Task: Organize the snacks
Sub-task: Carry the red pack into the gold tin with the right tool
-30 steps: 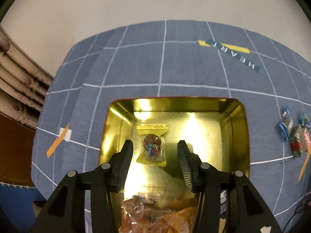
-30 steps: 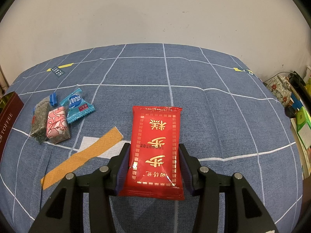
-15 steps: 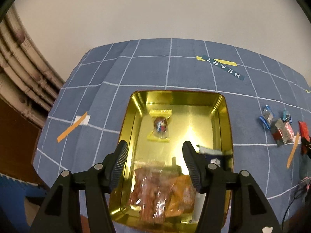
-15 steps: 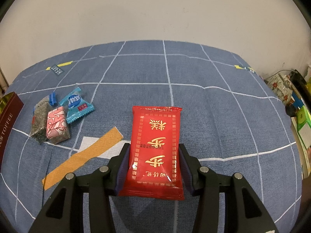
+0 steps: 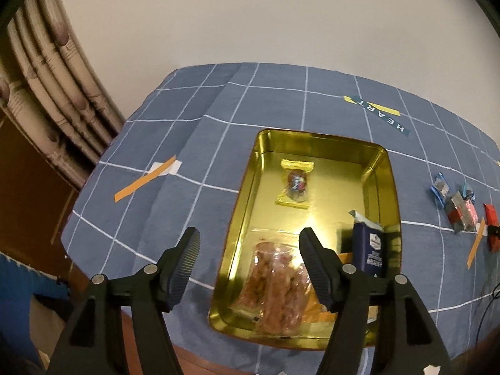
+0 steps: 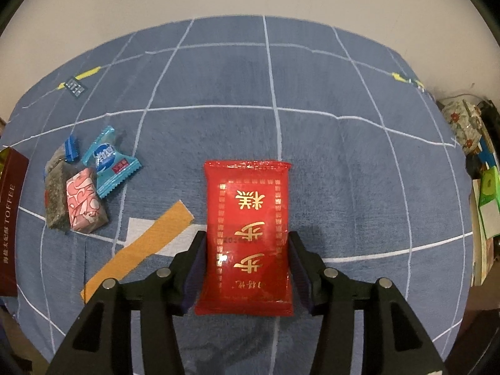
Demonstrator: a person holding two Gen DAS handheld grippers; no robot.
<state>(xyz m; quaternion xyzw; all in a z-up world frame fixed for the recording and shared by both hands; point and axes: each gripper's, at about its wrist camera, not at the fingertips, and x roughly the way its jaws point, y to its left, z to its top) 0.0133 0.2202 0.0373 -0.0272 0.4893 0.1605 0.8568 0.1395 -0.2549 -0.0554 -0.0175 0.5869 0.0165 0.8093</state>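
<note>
A gold tin stands on the blue checked cloth. In it lie a yellow-edged wrapped candy, a clear bag of brown snacks and a dark blue packet. My left gripper is open and empty, held above the tin's near left rim. My right gripper is shut on a red packet with gold characters, just above the cloth. A blue candy, a pink one and a grey one lie to its left.
The tin's dark red side shows at the right wrist view's left edge. Orange tape strips lie on the cloth. Clutter stands off the table's right edge. Pipes run at the left.
My left gripper has pulled back and up and shifted left, away from the wrapped candy, so the whole tin now shows. My right gripper still holds the red packet and has barely moved.
</note>
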